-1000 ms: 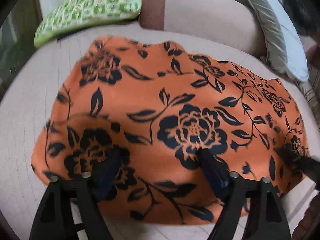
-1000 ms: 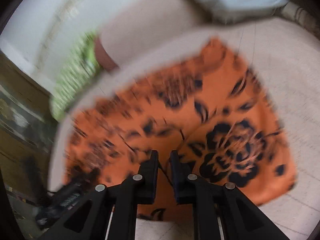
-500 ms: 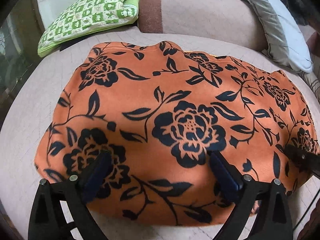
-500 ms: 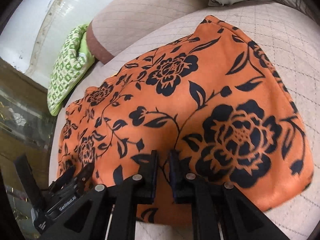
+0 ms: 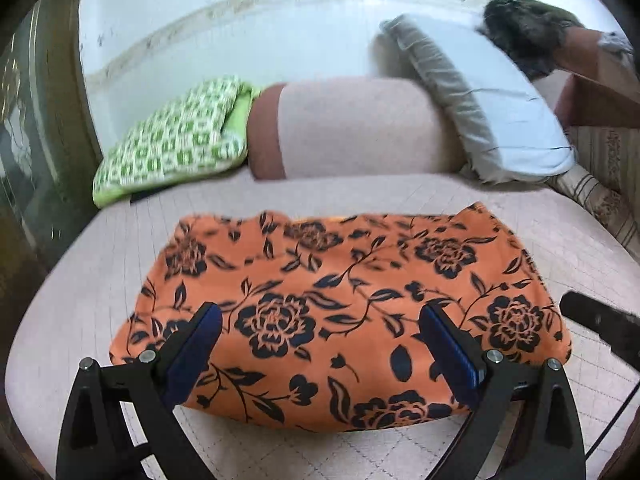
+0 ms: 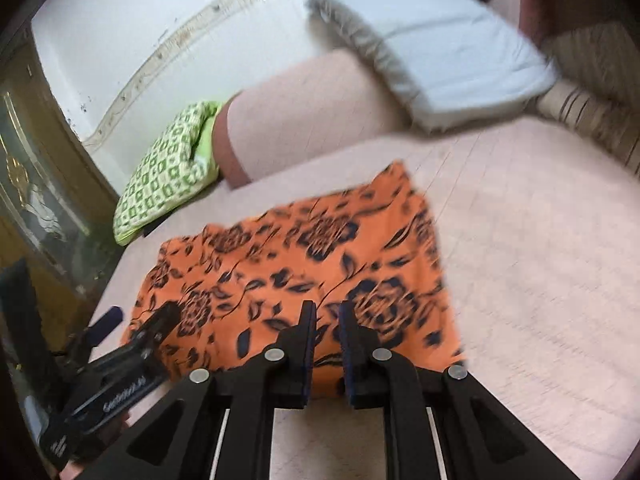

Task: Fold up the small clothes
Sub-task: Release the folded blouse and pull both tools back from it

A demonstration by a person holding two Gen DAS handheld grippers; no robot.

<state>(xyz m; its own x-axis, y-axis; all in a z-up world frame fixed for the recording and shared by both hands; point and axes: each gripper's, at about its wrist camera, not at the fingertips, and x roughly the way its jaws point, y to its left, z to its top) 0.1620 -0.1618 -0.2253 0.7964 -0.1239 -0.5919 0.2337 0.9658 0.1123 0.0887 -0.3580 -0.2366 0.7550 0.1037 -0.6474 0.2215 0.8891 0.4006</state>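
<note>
Left wrist view: the orange floral garment point(image 5: 340, 312) lies folded into a rough rectangle on the pale quilted bed point(image 5: 80, 280), near its front edge, w/ the left gripper point(image 5: 320, 344) poised above it, jaws spread wide & nothing pinched betw. them. Cloth looks soft, light, fleecy, w/ black roses & leaves printed on orange; it should drape & slump when lifted, so best taken at a corner or along a folded edge, both layers together. Behind: a green-checked cushion point(image 5: 172, 140), a beige bolster w/ brown end point(image 5: 352, 128), a grey-white pillow point(image 5: 480, 112), all plump & rounded. Right wrist view, blurred: the same garment point(image 6: 300, 272) sits left of centre on the bed point(image 6: 540, 260), the right gripper point(image 6: 326, 340) above its near edge, jaws nearly together w/ only a slim gap, no cloth visibly caught. The left gripper's black frame point(image 6: 132, 352) shows at lower left, over the garment's left edge. Judgement: unlikely to slip on the quilting, but loose layers may shift if grabbed singly.
</note>
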